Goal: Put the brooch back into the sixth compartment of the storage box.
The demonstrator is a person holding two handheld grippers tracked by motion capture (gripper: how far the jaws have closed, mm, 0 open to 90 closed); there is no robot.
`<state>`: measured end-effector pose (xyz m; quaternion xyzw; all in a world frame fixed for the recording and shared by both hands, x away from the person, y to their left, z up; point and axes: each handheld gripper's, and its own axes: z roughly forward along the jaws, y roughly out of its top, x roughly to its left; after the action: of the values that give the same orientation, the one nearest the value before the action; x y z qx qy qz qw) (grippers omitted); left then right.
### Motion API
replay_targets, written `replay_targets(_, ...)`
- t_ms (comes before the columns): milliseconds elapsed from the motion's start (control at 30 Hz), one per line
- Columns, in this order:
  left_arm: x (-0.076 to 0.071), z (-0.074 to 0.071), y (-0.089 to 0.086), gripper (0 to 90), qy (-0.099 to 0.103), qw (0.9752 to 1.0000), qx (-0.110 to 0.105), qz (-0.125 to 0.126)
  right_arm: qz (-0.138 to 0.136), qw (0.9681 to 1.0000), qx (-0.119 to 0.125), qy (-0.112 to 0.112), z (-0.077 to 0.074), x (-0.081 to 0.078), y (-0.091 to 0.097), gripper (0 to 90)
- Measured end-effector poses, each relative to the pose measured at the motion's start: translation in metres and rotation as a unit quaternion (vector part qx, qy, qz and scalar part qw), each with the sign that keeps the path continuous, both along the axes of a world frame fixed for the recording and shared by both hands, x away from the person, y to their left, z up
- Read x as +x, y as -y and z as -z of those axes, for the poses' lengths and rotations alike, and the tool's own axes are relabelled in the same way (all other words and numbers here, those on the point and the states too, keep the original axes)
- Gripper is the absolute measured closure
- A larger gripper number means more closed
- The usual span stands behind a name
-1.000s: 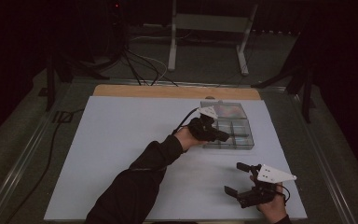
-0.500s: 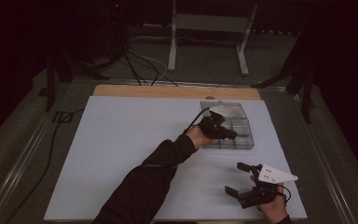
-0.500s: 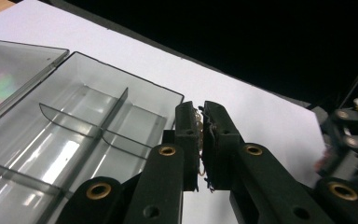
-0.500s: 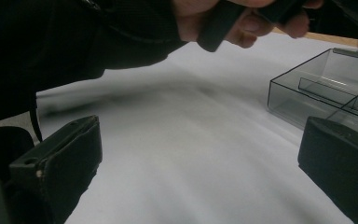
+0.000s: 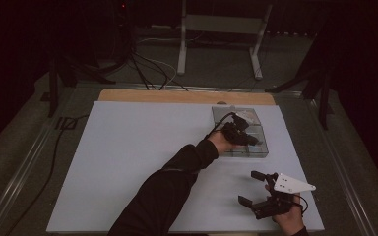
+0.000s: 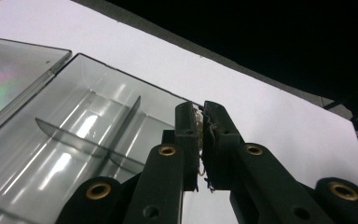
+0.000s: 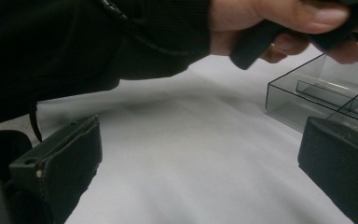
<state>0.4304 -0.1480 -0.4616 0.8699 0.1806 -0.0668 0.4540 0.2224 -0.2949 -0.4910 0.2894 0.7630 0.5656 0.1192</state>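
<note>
A clear plastic compartment box (image 5: 241, 153) lies on the white sheet at the right of the table, its lid (image 5: 250, 114) folded back behind it. My left gripper (image 5: 250, 139) hangs over the box's compartments. In the left gripper view the box's dividers (image 6: 74, 135) lie below, and the left gripper (image 6: 201, 122) has its jaws pressed nearly together on a thin, frayed, pale scrap that I cannot identify. My right gripper (image 5: 249, 188) rests near the front right of the sheet, open with nothing between its jaws. It stands wide open (image 7: 200, 163) in its own view too.
The white sheet (image 5: 138, 162) covers most of the table, with a wooden strip (image 5: 177, 96) along its far edge. A cable (image 5: 54, 147) trails off the left side. The person's dark sleeve (image 7: 74, 51) and hand (image 7: 279, 21) cross above the sheet in the right gripper view.
The left arm has reached further right, carrying its gripper from the box's left edge to over its compartments. The right gripper has stayed in place.
</note>
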Motion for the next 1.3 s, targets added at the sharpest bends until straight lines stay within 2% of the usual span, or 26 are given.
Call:
replay_targets(100, 0.002, 0.001, 0.006, 86.8, 0.012, 0.9998, 0.013, -0.005, 0.0, 1.0, 0.001, 0.001, 0.0, 0.0, 0.0, 0.0)
replay_targets(200, 0.005, 0.001, 0.007, 84.5, 0.01, 0.9996, 0.0, -0.024, 0.0, 1.0, 0.001, 0.002, 0.0, 0.0, 0.001, 0.0)
replay_targets(300, 0.006, 0.002, 0.007, 62.3, 0.012, 0.9994, -0.002, -0.031, 0.0, 1.0, 0.0, 0.0, 0.0, 0.0, 0.001, 0.0)
replay_targets(400, 0.004, 0.001, 0.004, 47.1, 0.01, 0.9994, -0.005, -0.033, -0.001, 1.0, -0.001, 0.002, 0.0, 0.0, 0.001, 0.0)
replay_targets(633, -0.004, -0.01, -0.011, 21.2, 0.014, 0.9989, -0.019, -0.04, -0.001, 1.0, -0.003, 0.001, 0.0, 0.0, 0.0, 0.0)
replay_targets(733, -0.009, -0.015, -0.019, 17.7, 0.026, 0.9985, -0.025, -0.041, -0.001, 1.0, -0.002, 0.002, 0.0, 0.0, 0.0, 0.0)
replay_targets(967, -0.016, -0.027, -0.042, 10.2, 0.025, 0.9985, -0.037, -0.032, 0.001, 1.0, -0.004, 0.001, 0.0, -0.001, 0.0, 0.0)
replay_targets(1067, -0.017, -0.028, -0.052, 4.0, 0.021, 0.9986, -0.042, -0.026, 0.001, 1.0, -0.003, 0.002, 0.0, 0.0, 0.0, 0.0)
replay_targets(1133, -0.02, -0.028, -0.058, 1.9, 0.026, 0.9984, -0.044, -0.023, 0.002, 1.0, -0.005, 0.001, 0.0, 0.0, 0.0, 0.0)
replay_targets(1300, -0.023, -0.029, -0.074, 1.0, 0.034, 0.9984, -0.04, -0.021, 0.002, 1.0, -0.006, 0.0, 0.001, 0.0, -0.001, 0.0)
